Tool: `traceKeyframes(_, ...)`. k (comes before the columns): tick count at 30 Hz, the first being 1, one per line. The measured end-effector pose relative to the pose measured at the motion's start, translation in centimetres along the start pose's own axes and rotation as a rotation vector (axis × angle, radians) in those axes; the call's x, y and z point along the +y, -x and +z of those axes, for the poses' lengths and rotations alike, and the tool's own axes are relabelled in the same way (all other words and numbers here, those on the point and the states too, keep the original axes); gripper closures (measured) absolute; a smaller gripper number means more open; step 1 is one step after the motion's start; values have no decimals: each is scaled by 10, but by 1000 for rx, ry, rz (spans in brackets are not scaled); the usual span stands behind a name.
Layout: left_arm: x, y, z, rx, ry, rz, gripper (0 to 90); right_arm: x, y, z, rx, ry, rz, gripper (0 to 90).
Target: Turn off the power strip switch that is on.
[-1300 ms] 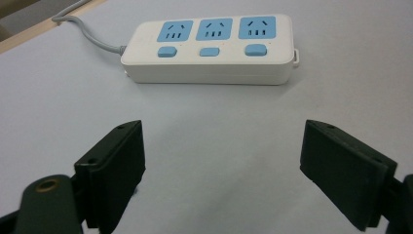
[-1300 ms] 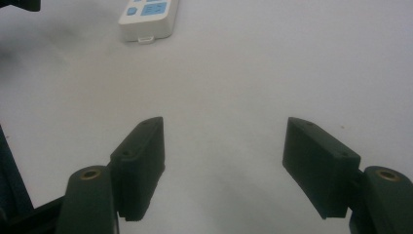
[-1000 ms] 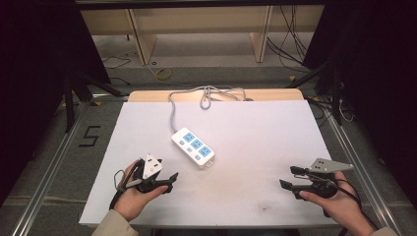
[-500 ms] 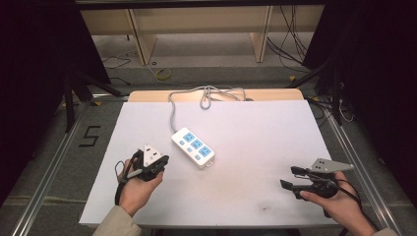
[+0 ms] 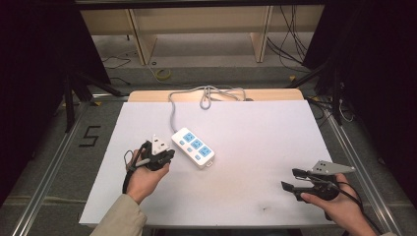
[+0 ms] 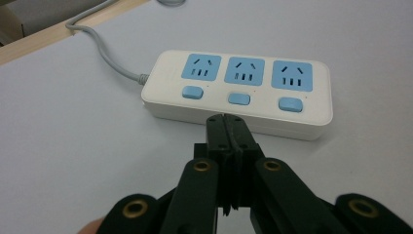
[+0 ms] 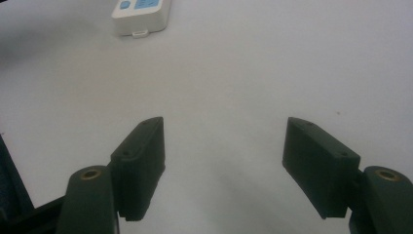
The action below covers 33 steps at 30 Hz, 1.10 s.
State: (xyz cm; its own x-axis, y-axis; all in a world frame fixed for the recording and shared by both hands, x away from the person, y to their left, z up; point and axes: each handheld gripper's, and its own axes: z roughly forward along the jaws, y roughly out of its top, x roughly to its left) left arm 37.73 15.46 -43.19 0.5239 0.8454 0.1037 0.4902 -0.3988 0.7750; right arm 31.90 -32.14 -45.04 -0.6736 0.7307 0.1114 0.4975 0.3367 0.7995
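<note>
Your left gripper (image 6: 228,127) has just closed its jaws on nothing and edged up to the power strip (image 5: 193,147), which lies left of the counter's (image 5: 255,147) centre: likely readying to press 1 of 3 switches. Your right gripper (image 5: 294,180) hangs wide by the near right corner.

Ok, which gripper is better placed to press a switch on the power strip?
Left. The left gripper is shut, right beside the power strip, pointing at its middle switch. The right gripper is open, far across the table.

The power strip (image 7: 141,17) is cut off by the right gripper view's top edge.
</note>
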Motion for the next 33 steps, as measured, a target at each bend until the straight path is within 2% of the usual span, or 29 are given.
traceKeyframes(4,3,0,4,0,-6,-1,898,-1,1,-1,-3,1,0,323)
traceKeyframes(14,13,5,15,4,-24,30,898,-1,0,0,2,0,-2,323)
traceKeyframes(33,22,1,27,3,-45,42,898,-1,1,1,-1,-9,-1,325)
